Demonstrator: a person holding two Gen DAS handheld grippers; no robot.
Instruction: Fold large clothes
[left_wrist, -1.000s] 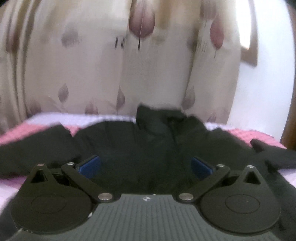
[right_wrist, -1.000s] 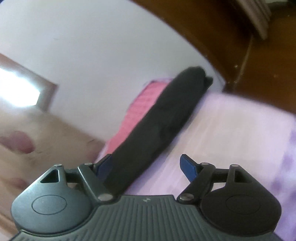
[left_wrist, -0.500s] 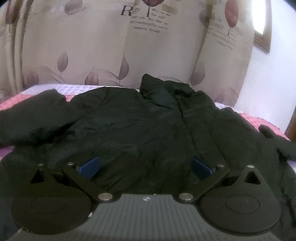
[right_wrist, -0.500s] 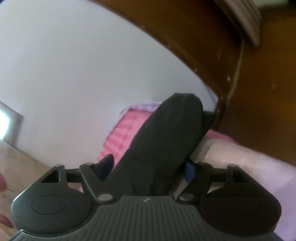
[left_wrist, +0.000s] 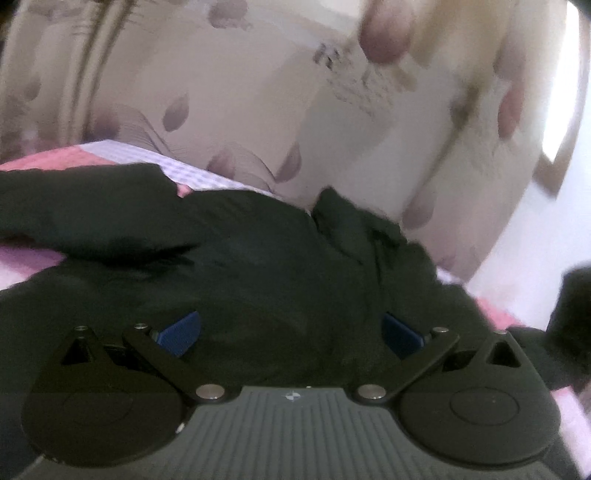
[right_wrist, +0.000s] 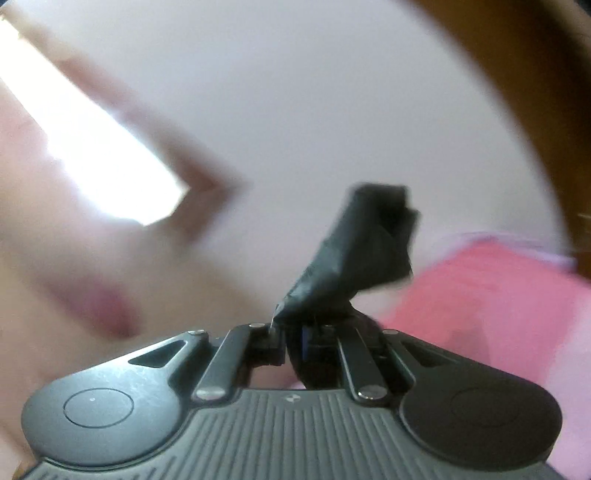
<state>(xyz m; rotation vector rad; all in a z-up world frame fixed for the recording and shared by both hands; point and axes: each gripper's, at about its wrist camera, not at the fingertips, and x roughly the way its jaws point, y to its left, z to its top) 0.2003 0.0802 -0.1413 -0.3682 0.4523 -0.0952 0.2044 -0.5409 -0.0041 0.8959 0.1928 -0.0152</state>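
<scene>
From the left wrist camera, the black jacket (left_wrist: 258, 266) is lying spread across the pink and lilac checked bedcover (left_wrist: 155, 162), its collar (left_wrist: 343, 218) pointing away toward the leaf-patterned curtain (left_wrist: 258, 110). One sleeve (left_wrist: 85, 210) is stretching out to the left of the picture. The left gripper (left_wrist: 291, 328) is hovering low over the body of the jacket with its jaws standing wide apart; the blue pads (left_wrist: 181, 330) are showing on either side and the dark cloth is lying below and between them, but neither pad is pressing on it, so this claw is holding nothing. At the far right edge of this view a dark blurred shape is rising above the bed; I cannot tell what it is.

From the right wrist camera, the right gripper (right_wrist: 291, 339) is closing, its jaws drawn nearly together, and it is pinching the end of the jacket's other sleeve (right_wrist: 362, 251). The cloth is wedged between the pads and the sleeve end is sticking up and forward from the claw, clear of the bedcover (right_wrist: 498, 295) that is showing pink beyond it. The white wall (right_wrist: 314, 110) and a bright window (right_wrist: 92, 147) are smeared by blur behind, with dark wood (right_wrist: 554, 92) curving down the right side.

No containers are showing in either view.
</scene>
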